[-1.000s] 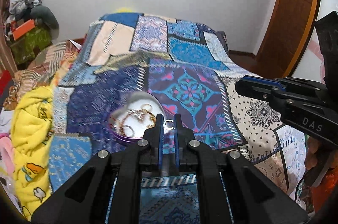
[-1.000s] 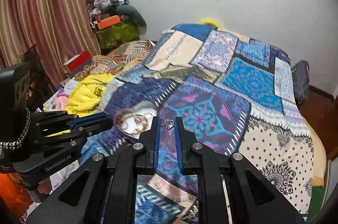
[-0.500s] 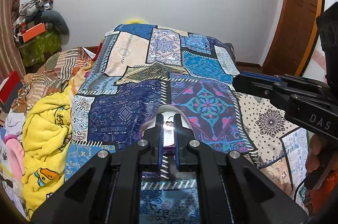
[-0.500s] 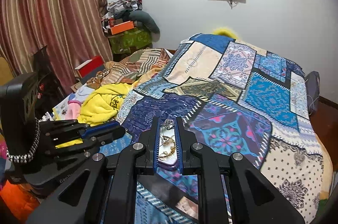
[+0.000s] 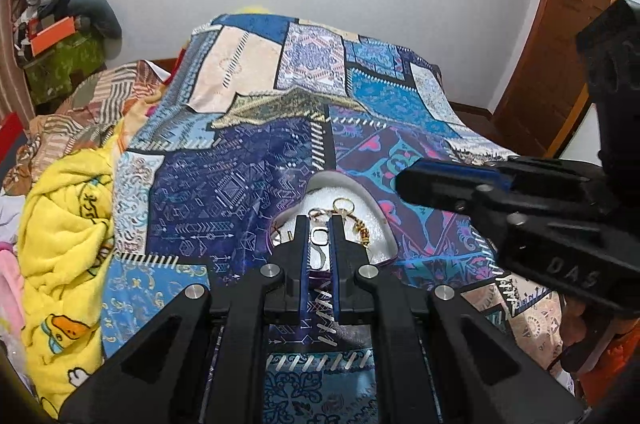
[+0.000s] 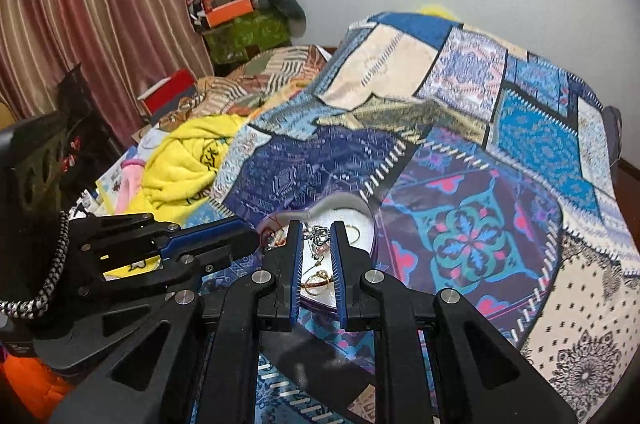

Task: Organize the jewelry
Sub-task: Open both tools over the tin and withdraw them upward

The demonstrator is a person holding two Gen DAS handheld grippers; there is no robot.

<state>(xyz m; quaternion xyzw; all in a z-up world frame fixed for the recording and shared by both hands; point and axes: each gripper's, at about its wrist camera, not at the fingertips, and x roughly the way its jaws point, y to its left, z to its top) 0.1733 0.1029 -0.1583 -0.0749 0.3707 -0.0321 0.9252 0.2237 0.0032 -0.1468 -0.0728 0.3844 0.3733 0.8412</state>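
A heart-shaped jewelry box (image 5: 340, 189) with a white lining and purple rim lies on the patchwork bedspread; it also shows in the right wrist view (image 6: 344, 207). Gold rings and chains (image 5: 346, 209) lie inside. My left gripper (image 5: 319, 236) is shut on a small silver buckle-like piece (image 5: 319, 236), just above the box's near side. My right gripper (image 6: 316, 234) is shut on a small silver charm (image 6: 319, 235) over the box, with gold rings (image 6: 318, 280) below it. Each gripper shows in the other's view.
The patchwork bedspread (image 5: 248, 183) covers the bed. A yellow blanket (image 5: 64, 207) and piled clothes lie at the left. A wooden door (image 5: 560, 43) stands at the right. Curtains (image 6: 92, 7) and boxes are at the left of the right wrist view.
Both grippers have come down and closer over the heart-shaped box, which now sits right under the fingertips. Each still holds its small silver piece.
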